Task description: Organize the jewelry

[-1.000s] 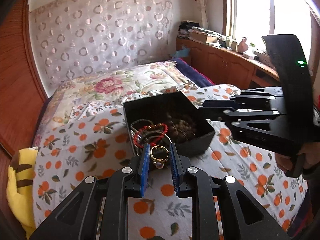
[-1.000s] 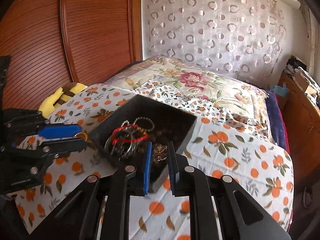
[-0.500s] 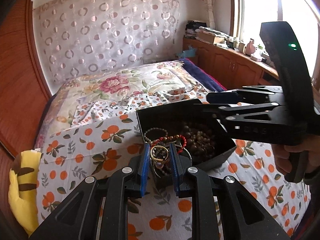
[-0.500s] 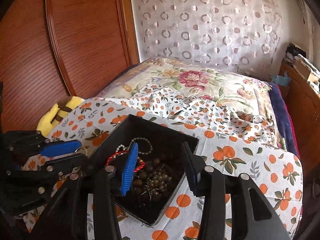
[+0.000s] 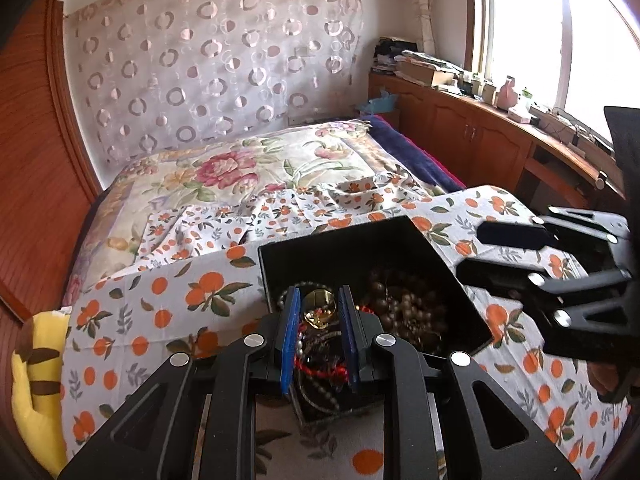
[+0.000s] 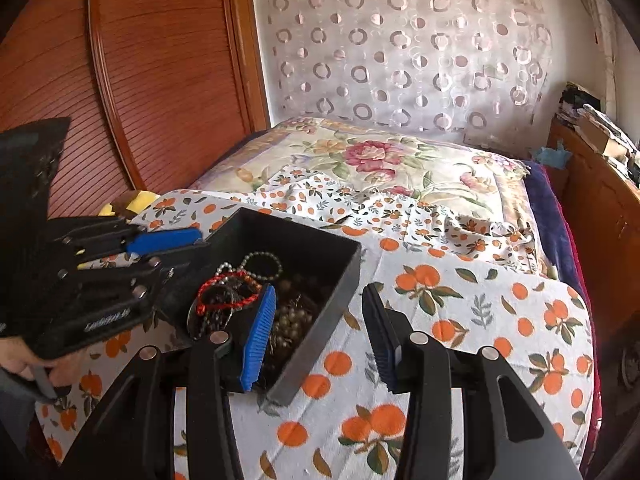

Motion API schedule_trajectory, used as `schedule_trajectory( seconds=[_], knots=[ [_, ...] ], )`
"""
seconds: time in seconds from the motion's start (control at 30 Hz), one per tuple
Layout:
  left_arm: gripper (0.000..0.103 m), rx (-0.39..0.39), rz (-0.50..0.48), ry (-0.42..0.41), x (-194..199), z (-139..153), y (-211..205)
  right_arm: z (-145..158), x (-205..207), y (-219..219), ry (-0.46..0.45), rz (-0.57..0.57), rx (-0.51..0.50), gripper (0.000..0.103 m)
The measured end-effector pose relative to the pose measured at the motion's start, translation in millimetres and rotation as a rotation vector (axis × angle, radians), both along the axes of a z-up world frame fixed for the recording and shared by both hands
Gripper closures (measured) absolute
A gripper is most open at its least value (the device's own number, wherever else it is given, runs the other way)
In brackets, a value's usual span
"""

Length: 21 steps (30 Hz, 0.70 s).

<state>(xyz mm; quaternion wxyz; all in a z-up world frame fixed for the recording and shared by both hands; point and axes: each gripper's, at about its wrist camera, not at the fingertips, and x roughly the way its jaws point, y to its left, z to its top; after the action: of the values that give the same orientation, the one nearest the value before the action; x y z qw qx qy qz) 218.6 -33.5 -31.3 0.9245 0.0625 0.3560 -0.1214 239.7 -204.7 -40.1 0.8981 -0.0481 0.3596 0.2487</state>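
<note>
Left gripper (image 5: 319,312) reaches forward and down, blue pads (image 5: 291,336) close together with a narrow gap, clamped on something gold, probably a ring, though the view is too cluttered to be sure. Right gripper (image 6: 320,320) is level, fingers spread wide apart, blue pads (image 6: 260,340) holding nothing; from the left wrist view it comes in from the right side (image 5: 520,256). Bare hand skin shows at each handle: left hand (image 6: 24,360) low at the frame edge, right hand (image 5: 604,376) mostly hidden behind the gripper body.
</note>
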Motion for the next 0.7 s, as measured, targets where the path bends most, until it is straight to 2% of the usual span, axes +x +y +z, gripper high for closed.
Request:
schedule_trajectory(
  seconds=[0.07, 0.13, 0.17, 0.2, 0.3, 0.4, 0.43, 0.5, 0.6, 0.7],
  knots=[
    [0.084, -0.003, 0.008, -0.009, 1.3, 0.7, -0.2, 0.1, -3.4, -3.0, -0.004, -0.002, 0.0, 0.055],
    [0.077, -0.007, 0.017, -0.014, 0.5, 2.5, -0.1, 0.6, -6.8, -4.2, -0.008, -0.003, 0.003, 0.055],
    [0.068, -0.008, 0.02, -0.018, -0.3, 3.5, -0.1, 0.4, -7.9, -5.1, -0.009, -0.003, 0.006, 0.055],
    [0.066, -0.009, 0.023, -0.028, -2.7, 5.0, 0.4, 0.5, -10.0, -5.8, -0.011, -0.004, 0.01, 0.055],
    [0.063, -0.005, 0.029, -0.042, -12.2, 7.7, 2.8, 1.3, -17.1, -7.4, -0.023, -0.008, 0.018, 0.047],
    [0.045, -0.003, 0.037, -0.058, -24.4, 9.4, 5.5, 1.0, -26.7, -8.9, -0.038, -0.016, 0.024, 0.044],
    [0.04, -0.004, 0.041, -0.06, -28.2, 9.7, 6.5, 0.9, -29.2, -9.2, -0.041, -0.021, 0.027, 0.04],
    [0.021, -0.001, 0.058, -0.075, -37.9, 10.2, 9.1, 1.6, -33.2, -10.6, -0.05, -0.038, 0.029, 0.032],
    [0.01, -0.003, 0.091, -0.117, -56.4, 13.4, 13.8, 3.4, -42.3, -14.3, -0.077, -0.073, 0.037, 0.02],
    [0.008, -0.025, 0.098, -0.132, -71.4, 18.6, 18.5, 4.8, -49.0, -21.7, -0.113, -0.154, 0.027, 0.007]
  ],
)
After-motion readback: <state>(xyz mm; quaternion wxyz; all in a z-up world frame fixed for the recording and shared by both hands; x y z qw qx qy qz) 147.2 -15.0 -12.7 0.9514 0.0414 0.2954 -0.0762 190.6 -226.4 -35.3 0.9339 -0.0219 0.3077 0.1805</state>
